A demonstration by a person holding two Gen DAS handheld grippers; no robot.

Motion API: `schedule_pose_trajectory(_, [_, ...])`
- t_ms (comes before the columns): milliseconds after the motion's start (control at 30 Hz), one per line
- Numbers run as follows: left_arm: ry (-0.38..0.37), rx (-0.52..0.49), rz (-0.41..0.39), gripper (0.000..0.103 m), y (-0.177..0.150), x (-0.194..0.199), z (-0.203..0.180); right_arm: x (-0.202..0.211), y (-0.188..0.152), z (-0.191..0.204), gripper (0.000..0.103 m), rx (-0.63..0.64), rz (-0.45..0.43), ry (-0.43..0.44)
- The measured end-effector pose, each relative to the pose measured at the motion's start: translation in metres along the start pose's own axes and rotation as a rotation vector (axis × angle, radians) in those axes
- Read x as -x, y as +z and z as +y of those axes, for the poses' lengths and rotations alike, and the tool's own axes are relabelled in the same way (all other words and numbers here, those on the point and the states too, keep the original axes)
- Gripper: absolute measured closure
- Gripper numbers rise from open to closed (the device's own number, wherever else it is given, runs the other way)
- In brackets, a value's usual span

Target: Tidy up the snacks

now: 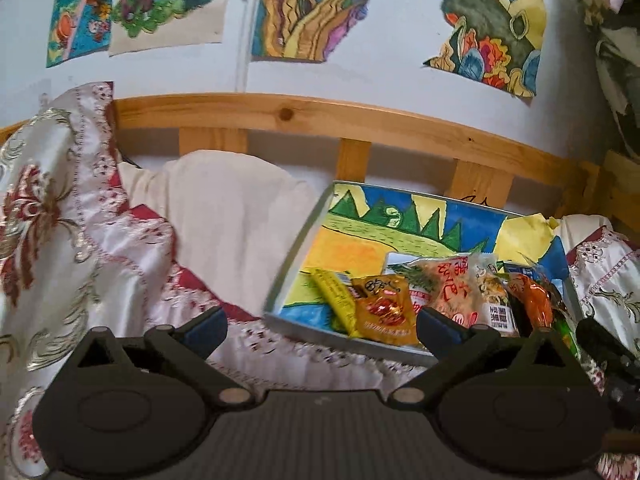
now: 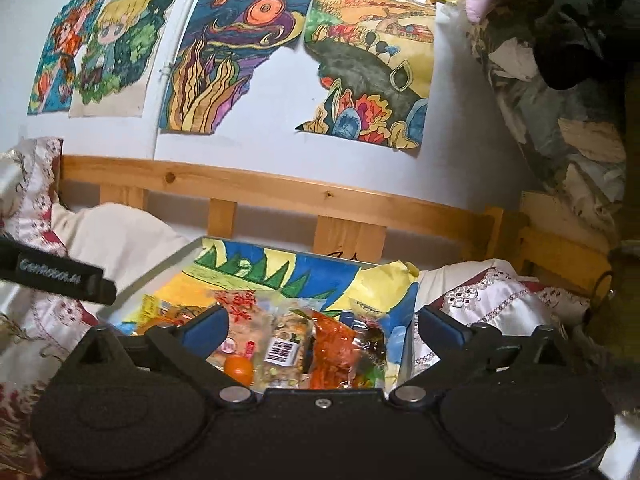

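A shallow grey tray, lined with a bright crayon drawing, lies on the bed. A row of snack packs sits in it: a yellow bar, an orange-brown packet, a pink packet with red lettering, a nut bar and an orange-red packet. My left gripper is open over the tray's near left corner, holding nothing. My right gripper is open above the orange-red packet and the nut bar, its pads clear of them. A small orange ball lies beside its left finger.
An embroidered white-and-red cloth and a cream pillow lie left of the tray. More of the cloth lies to its right. A wooden rail runs along the wall behind, under taped drawings. The left tool's black housing juts in.
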State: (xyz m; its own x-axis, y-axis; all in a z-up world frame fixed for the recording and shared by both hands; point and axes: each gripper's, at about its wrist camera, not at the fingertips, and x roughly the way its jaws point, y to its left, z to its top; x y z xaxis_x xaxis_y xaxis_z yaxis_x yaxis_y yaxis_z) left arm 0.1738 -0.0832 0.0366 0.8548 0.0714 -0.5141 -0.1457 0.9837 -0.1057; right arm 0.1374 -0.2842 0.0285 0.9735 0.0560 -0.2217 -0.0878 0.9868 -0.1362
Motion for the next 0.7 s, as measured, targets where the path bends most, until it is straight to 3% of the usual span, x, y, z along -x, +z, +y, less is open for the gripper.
schedule_pose_trajectory(700, [-0.022,0.029,-0.013,0.001,-0.032,0.068,0.053,0.080,-0.007,0.015,0.001,-0.069,0.011,0.000])
